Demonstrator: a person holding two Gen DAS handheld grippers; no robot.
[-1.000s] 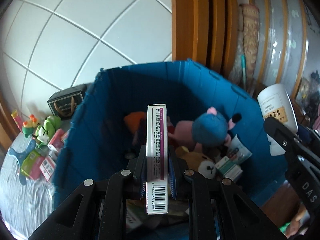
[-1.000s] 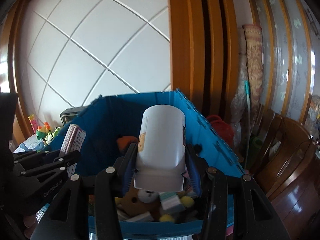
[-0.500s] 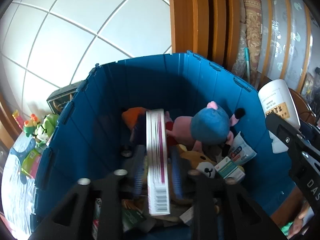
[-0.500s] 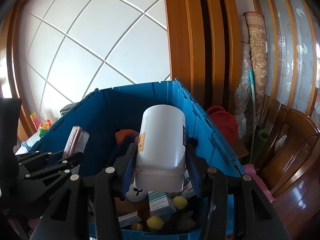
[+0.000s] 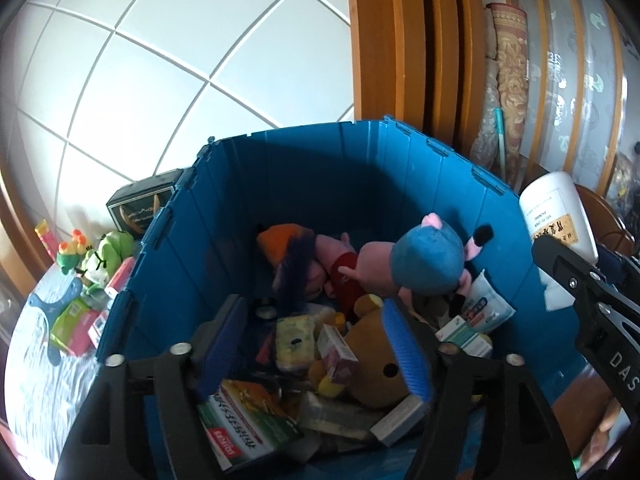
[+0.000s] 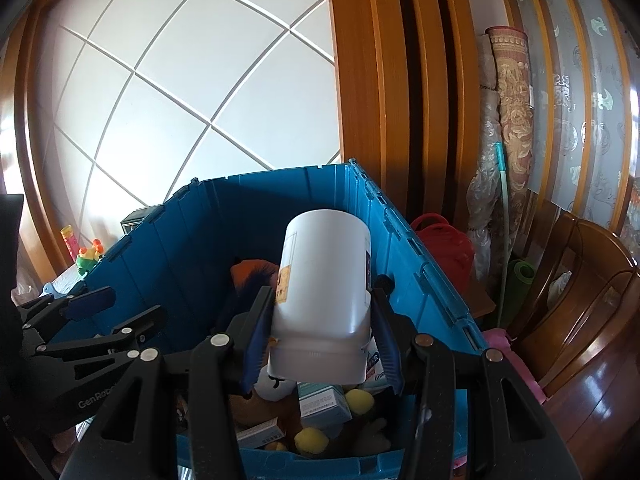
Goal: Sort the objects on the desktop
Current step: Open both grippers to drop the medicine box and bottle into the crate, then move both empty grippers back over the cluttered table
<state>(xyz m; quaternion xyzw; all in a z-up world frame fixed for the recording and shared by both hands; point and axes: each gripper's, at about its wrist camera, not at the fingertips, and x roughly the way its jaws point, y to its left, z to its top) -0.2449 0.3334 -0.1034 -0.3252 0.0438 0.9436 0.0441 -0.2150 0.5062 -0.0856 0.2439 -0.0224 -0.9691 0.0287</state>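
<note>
A blue bin holds plush toys, among them a blue-headed pink one, and several small boxes. My left gripper hangs over the bin's near left side. Its jaws are opening and nothing is between them. I cannot tell which of the boxes below was the one it carried. Over the bin's right part, my right gripper holds a white bottle tilted, base toward the camera. Its jaws are opening, and the pads still touch the bottle's sides.
Left of the bin, on a pale cloth, lie green plush toys, small packets and a black box. Right of the bin are a red bag, a rolled mat and a wooden chair. A tiled wall stands behind.
The left jaws have spread wide and the white-and-purple box has dropped out of them into the bin. The right gripper still carries the white bottle, with its jaws slightly wider.
</note>
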